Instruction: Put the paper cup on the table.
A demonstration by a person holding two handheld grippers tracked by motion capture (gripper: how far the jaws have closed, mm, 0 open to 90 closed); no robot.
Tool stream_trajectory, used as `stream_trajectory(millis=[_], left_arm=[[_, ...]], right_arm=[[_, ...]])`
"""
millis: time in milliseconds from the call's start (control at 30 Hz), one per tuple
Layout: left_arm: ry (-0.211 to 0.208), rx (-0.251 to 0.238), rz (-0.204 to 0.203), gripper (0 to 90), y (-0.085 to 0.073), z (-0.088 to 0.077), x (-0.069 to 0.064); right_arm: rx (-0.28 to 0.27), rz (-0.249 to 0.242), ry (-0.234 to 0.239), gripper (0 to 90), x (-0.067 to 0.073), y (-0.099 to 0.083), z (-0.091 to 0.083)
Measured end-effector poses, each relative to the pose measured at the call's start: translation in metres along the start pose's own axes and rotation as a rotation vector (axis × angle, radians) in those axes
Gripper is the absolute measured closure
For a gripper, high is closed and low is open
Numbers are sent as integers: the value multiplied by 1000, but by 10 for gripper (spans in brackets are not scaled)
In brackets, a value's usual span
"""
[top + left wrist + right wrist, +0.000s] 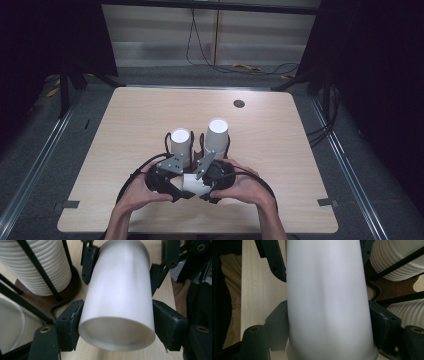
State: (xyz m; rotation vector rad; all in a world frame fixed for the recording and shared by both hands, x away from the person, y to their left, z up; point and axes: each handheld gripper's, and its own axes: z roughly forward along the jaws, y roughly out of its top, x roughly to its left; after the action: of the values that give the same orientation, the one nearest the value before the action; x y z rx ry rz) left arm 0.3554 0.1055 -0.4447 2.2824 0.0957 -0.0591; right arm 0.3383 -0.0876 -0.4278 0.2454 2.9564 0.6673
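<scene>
White cup (192,184) hangs level just above the table (280,150) near its 6 o'clock edge, carried from both sides at once. At the cup's 12 o'clock stand two ribbed cup stacks, the left stack (180,145) and the right stack (216,135), each in a black wire holder (37,265).

We judge the stacks to be the biggest hazard. They sit close to the work, so a jerk forward could knock a holder over.

The cup itself comes next, since its wall looks thin. If either grip is too hard it may dent, and if the hands pull unevenly it may slip out and roll across the table.

The left tongs (115,317) are closed onto the cup, with pads pressing its flanks near the rim. The right tongs (327,315) are clamped tight on the same cup from the far end.

We cannot tell whether this is one cup or two nested ones. From above, the left hand (137,192) and the right hand (247,187) cover most of it. The close views cut off its ends, and the right pad contact there is in shadow.
</scene>
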Motion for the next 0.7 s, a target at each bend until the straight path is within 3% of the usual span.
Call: stream_trajectory(millis=[267,500,700], left_arm=[[-20,27,0,311,-2,3,1],[-25,12,-1,340,-4,4,0],[-11,0,0,347,-5,1,-1]], right_arm=[[8,3,20,274,0,1,3],[6,12,29,258,0,-1,4],[-56,34,18,159,-1,-6,4]])
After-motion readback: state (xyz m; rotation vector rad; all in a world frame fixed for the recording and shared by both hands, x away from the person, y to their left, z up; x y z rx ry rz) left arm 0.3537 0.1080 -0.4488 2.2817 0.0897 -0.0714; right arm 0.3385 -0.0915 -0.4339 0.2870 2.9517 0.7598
